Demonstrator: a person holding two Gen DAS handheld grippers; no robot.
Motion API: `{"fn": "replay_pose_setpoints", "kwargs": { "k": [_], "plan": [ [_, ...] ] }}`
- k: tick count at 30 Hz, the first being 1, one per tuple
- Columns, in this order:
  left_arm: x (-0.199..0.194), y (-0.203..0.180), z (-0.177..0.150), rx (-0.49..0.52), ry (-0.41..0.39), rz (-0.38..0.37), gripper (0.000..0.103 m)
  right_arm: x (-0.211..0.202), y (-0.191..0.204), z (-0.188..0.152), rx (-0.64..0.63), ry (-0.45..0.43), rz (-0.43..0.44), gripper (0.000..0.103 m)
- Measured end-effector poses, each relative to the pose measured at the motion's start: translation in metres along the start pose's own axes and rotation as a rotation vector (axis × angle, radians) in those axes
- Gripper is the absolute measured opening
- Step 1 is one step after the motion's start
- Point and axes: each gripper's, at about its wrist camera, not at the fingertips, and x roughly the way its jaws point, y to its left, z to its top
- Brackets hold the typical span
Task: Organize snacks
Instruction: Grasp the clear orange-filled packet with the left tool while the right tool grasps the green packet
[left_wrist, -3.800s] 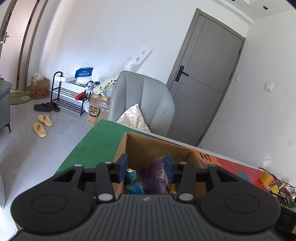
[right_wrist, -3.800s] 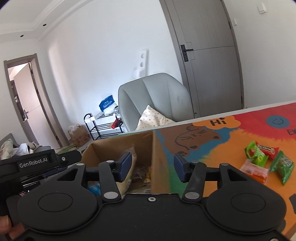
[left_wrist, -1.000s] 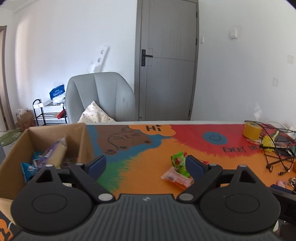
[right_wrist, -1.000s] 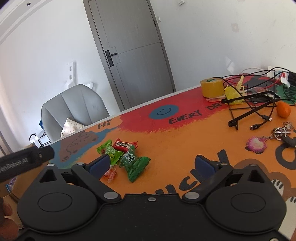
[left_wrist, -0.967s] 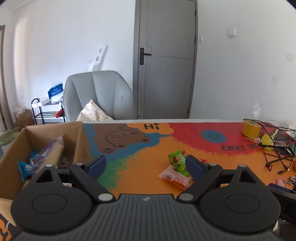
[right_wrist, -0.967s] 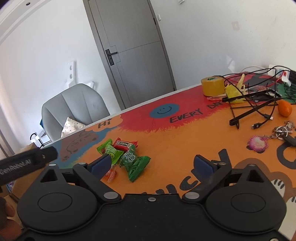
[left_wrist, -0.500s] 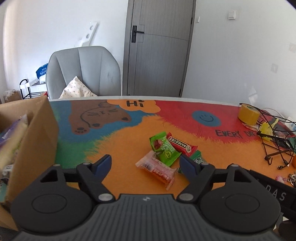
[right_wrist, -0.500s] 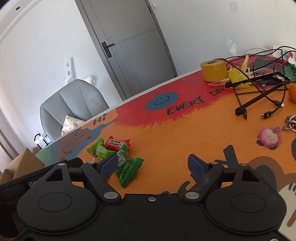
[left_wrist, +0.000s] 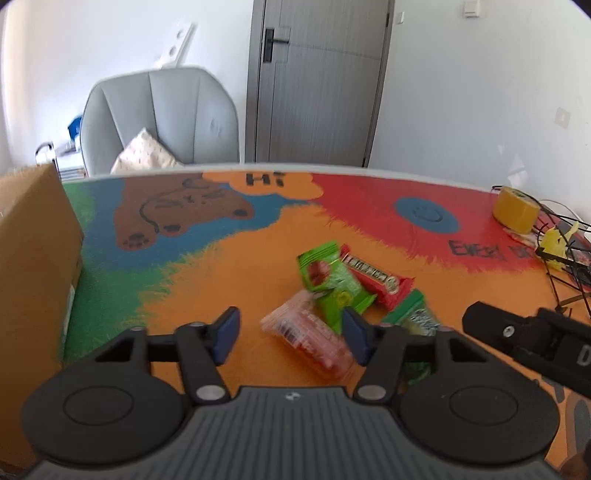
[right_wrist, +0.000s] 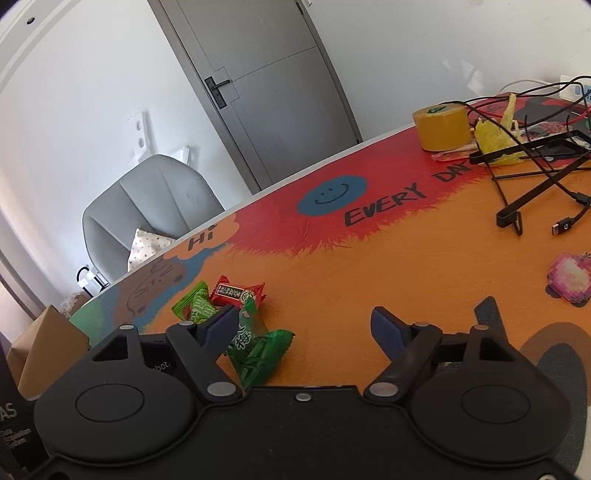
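- Left tongs (left_wrist: 290, 334) gape wide, empty, above the clear orange packet (left_wrist: 308, 341) on the desk (left_wrist: 229, 258).
- Right tongs (right_wrist: 303, 332) spread, empty, beside green packets (right_wrist: 258, 354).
- Packets look light, crinkly, slippery: pinch mid-body.

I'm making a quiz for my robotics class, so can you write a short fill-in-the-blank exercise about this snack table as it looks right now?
1. Both the left gripper and the right gripper have their jaws ____.
2. The snack wrapper printed with dark characters, lying beside the green packets, is ____ in color.
3. The cardboard box stands at the table's ____ edge in the left wrist view.
4. The roll of tape is ____ in color.

Missing words: open; red; left; yellow
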Motion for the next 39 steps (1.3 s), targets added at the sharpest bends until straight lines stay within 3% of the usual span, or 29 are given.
{"fn": "replay_pose_setpoints", "kwargs": {
  "k": [2, 5, 15, 20, 22, 24, 39],
  "plan": [
    [0.003, 0.004, -0.001, -0.006, 0.021, -0.01, 0.028, 0.002, 0.003, -0.001, -0.006, 0.005, 0.004, 0.078],
    [-0.001, 0.01, -0.003, -0.007, 0.014, -0.008, 0.021, 0.005, 0.009, -0.001, -0.02, 0.01, 0.009, 0.078],
    [-0.012, 0.03, -0.001, -0.038, 0.006, -0.01, 0.02, 0.028, 0.033, -0.005, -0.087, 0.047, -0.012, 0.078],
    [-0.017, 0.045, 0.0, -0.068, 0.001, 0.003, 0.02, 0.038, 0.045, -0.011, -0.154, 0.069, -0.068, 0.062],
    [-0.02, 0.051, -0.001, -0.076, -0.001, 0.004, 0.02, 0.037, 0.048, -0.011, -0.173, 0.075, -0.086, 0.045],
    [-0.023, 0.054, -0.002, -0.072, -0.009, 0.004, 0.019, 0.035, 0.05, -0.012, -0.176, 0.082, -0.082, 0.037],
    [-0.053, 0.076, -0.015, -0.082, -0.033, -0.024, 0.01, -0.005, 0.059, -0.029, -0.162, 0.03, -0.08, 0.035]
  ]
}}
